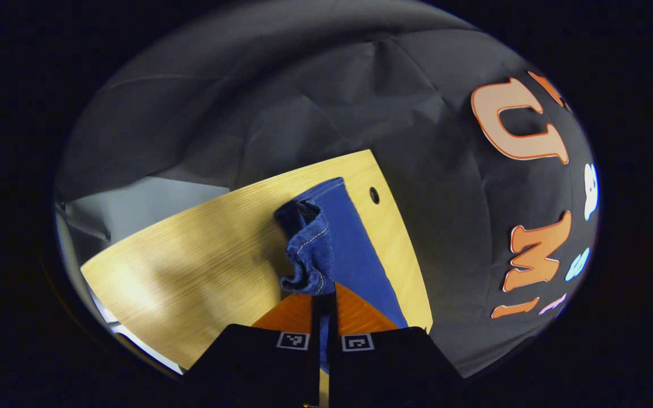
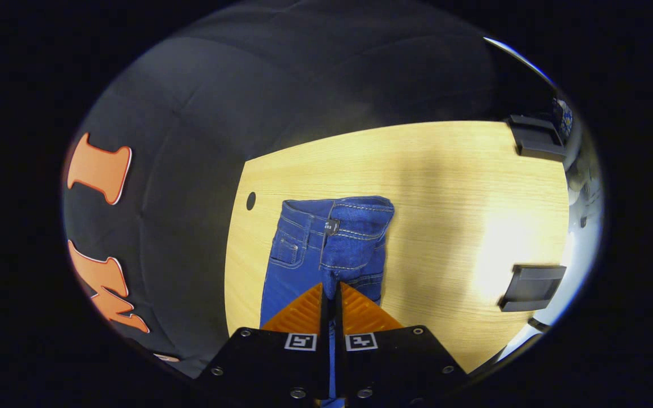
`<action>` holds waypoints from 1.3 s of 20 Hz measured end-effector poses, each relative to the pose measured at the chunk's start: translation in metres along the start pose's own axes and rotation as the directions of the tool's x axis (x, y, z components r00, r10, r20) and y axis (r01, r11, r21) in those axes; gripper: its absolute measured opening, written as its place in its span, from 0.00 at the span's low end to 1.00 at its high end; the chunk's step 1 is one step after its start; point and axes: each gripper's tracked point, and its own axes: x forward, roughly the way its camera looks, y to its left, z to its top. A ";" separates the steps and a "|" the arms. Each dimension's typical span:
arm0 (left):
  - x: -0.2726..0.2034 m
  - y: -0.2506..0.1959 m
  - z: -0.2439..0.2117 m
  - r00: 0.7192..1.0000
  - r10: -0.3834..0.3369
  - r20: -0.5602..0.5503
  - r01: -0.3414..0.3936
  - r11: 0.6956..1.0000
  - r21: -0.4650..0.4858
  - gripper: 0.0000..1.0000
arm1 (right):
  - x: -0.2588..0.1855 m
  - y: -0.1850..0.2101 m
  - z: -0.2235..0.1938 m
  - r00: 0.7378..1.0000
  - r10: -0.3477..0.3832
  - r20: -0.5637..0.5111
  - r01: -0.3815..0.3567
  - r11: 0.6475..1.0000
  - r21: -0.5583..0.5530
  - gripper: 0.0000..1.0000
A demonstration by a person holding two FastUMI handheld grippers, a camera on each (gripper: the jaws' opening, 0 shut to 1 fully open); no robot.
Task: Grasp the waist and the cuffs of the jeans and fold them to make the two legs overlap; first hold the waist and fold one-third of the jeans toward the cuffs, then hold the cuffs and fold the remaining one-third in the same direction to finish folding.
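In the left gripper view, the left gripper (image 1: 324,294) is pinching a bunched fold of the jeans (image 1: 355,249), which are lying toward one o'clock on the wooden surface (image 1: 202,255). In the right gripper view, the right gripper (image 2: 331,292) is pinching denim near the waist, lifting it at twelve o'clock, while the rest of the jeans (image 2: 292,266) is lying flat on the surface (image 2: 445,226).

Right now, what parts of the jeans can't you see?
- Left gripper view: the jeans run under the left gripper, whose fingers hide the pinched denim.
- Right gripper view: the right gripper covers the lower legs; the cuffs are hidden.
- Waist tag: too small to read.
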 end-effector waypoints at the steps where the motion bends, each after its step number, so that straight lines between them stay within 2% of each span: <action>1: 0.006 -0.009 0.006 1.000 -0.006 -0.021 0.006 1.000 0.020 0.06 | 0.003 0.011 0.000 1.000 0.000 0.003 0.000 1.000 0.002 0.05; 2: 0.015 -0.018 0.012 1.000 -0.010 -0.026 0.010 1.000 0.030 0.07 | 0.004 0.021 -0.001 1.000 0.006 0.008 -0.006 1.000 0.011 0.04; 4: 0.027 -0.022 0.018 0.998 0.035 -0.053 -0.033 0.998 0.054 0.07 | 0.011 0.036 0.000 1.000 -0.002 0.005 0.002 1.000 0.011 0.05; 9: 0.036 -0.022 0.025 0.979 0.190 -0.068 -0.191 0.982 -0.009 0.07 | 0.045 0.074 0.010 0.999 -0.005 -0.041 0.003 0.999 -0.041 0.04; 10: 0.038 -0.027 0.029 0.977 0.202 -0.067 -0.204 0.979 -0.024 0.07 | 0.055 0.081 0.011 0.998 -0.004 -0.061 0.001 0.999 -0.050 0.04; 13: 0.046 -0.030 0.037 0.940 0.327 -0.096 -0.332 0.942 -0.048 0.07 | 0.090 0.104 0.012 0.995 -0.004 -0.096 -0.003 0.997 -0.072 0.04; 16: 0.078 -0.047 0.050 0.921 0.381 -0.081 -0.383 0.923 -0.010 0.07 | 0.129 0.127 0.010 0.992 -0.007 -0.125 -0.005 0.995 -0.098 0.04; 17: 0.089 -0.051 0.055 0.917 0.393 -0.074 -0.394 0.919 -0.005 0.06 | 0.139 0.131 0.008 0.990 -0.015 -0.138 0.001 0.995 -0.098 0.05; 18: 0.106 -0.062 0.063 0.926 0.375 -0.043 -0.374 0.927 0.031 0.06 | 0.145 0.135 0.008 0.989 -0.011 -0.149 -0.005 0.995 -0.102 0.04; 20: 0.128 -0.064 0.066 0.917 0.397 -0.031 -0.394 0.916 0.077 0.06 | 0.157 0.143 0.006 0.986 -0.008 -0.167 -0.010 0.994 -0.107 0.04; 21: 0.135 -0.063 0.068 0.903 0.428 -0.041 -0.424 0.902 0.085 0.06 | 0.157 0.146 0.004 0.983 -0.002 -0.182 -0.016 0.995 -0.095 0.04; 22: 0.142 -0.065 0.068 0.902 0.431 -0.032 -0.428 0.901 0.071 0.06 | 0.157 0.150 0.005 0.982 0.005 -0.189 -0.018 0.998 -0.067 0.04; 24: 0.159 -0.070 0.084 0.919 0.394 0.016 -0.394 0.919 0.019 0.08 | 0.153 0.159 0.007 0.979 0.024 -0.200 -0.032 0.999 -0.037 0.04; 25: 0.165 -0.073 0.084 0.920 0.393 0.009 -0.393 0.920 -0.005 0.07 | 0.154 0.159 0.010 0.980 0.021 -0.197 -0.029 0.999 -0.037 0.04; 26: 0.156 -0.071 0.083 0.915 0.401 0.043 -0.399 0.916 -0.045 0.10 | 0.154 0.158 0.007 0.980 0.018 -0.197 -0.028 0.998 -0.048 0.05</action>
